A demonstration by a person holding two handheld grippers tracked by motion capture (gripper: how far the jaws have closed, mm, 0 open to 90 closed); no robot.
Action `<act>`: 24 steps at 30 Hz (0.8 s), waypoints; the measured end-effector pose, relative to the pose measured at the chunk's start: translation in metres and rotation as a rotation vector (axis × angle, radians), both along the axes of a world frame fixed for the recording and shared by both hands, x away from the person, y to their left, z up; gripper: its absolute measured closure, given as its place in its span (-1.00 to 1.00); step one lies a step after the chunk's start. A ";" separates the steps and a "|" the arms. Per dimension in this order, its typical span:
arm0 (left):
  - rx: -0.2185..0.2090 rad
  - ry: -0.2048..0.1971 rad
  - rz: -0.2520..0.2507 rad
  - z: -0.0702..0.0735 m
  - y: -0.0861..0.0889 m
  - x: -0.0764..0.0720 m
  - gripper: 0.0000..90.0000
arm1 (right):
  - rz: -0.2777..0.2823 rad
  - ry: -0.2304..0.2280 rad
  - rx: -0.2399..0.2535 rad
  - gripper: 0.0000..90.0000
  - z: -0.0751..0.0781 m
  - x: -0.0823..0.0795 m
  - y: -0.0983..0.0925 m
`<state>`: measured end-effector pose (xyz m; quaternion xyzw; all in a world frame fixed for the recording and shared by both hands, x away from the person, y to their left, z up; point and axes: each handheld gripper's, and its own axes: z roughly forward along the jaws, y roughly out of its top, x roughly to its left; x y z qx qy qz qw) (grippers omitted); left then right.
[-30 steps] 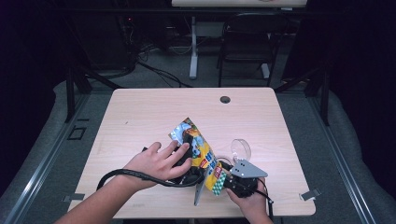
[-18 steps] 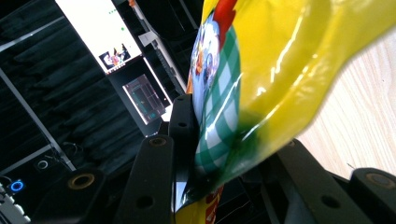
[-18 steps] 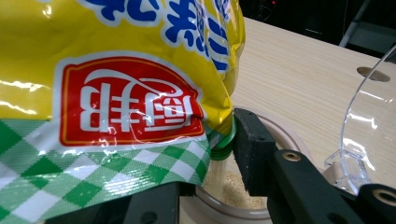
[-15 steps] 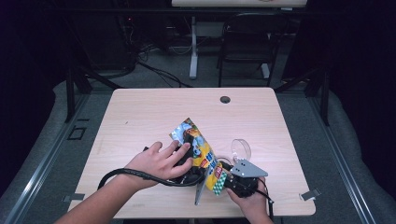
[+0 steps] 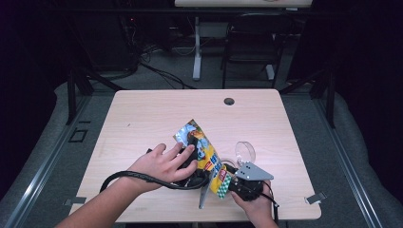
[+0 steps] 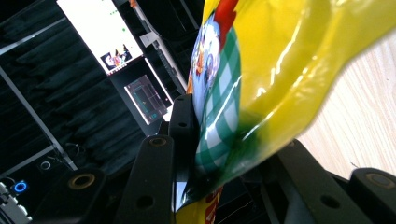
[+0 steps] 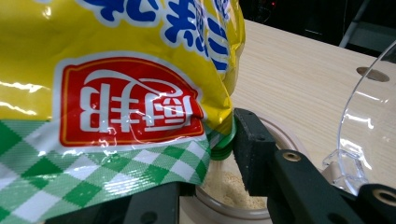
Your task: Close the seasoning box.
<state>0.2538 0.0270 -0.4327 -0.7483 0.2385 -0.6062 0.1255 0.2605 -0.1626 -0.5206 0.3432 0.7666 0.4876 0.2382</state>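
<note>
– Pouch [image 5: 202, 152] position, please: where is it sitting?

– It is hanging tilted over the near part of the table [image 5: 157, 114], silver top end pointing away and spout end pointing down. In the right gripper view its green cap [image 7: 223, 142] is hovering just above the clear jar [image 7: 285, 135], which is showing pale granules inside. The jar's lid [image 5: 245, 152] is standing open just beyond it.

– Who is gripping what?

– The left gripper [image 6: 233, 140] is clamping the pouch, with glossy film bulging between its two jaws. The right gripper [image 5: 244, 185] is sitting at the jar with its jaws partly apart. The pouch is covering one jaw, so I am not able to tell whether the pads are pressing on the jar.

– How am I expecting the pouch to handle?

– I am judging it soft, light and slick. The film is creasing under the jaws and the contents are likely shifting toward the spout as it tips. A hard squeeze is risking a sudden spill.

– Where am I recommending the hold?

– I am recommending the flat bottom seam or the stiff collar under the cap, not the loose belly.
</note>
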 end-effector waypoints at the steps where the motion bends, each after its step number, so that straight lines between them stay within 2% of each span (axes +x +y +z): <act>1: 0.003 -0.002 0.001 0.000 0.000 0.000 0.60 | 0.001 0.000 0.001 0.58 0.000 0.000 0.000; 12: 0.002 -0.005 -0.004 0.001 -0.001 0.000 0.60 | 0.001 0.002 0.003 0.58 0.000 0.000 0.000; 19: -0.001 0.008 0.006 0.001 -0.001 0.000 0.60 | -0.001 0.002 0.006 0.58 0.000 0.000 0.000; 24: 0.005 -0.005 -0.004 0.001 -0.001 -0.001 0.61 | -0.001 -0.002 0.010 0.58 0.000 0.000 0.000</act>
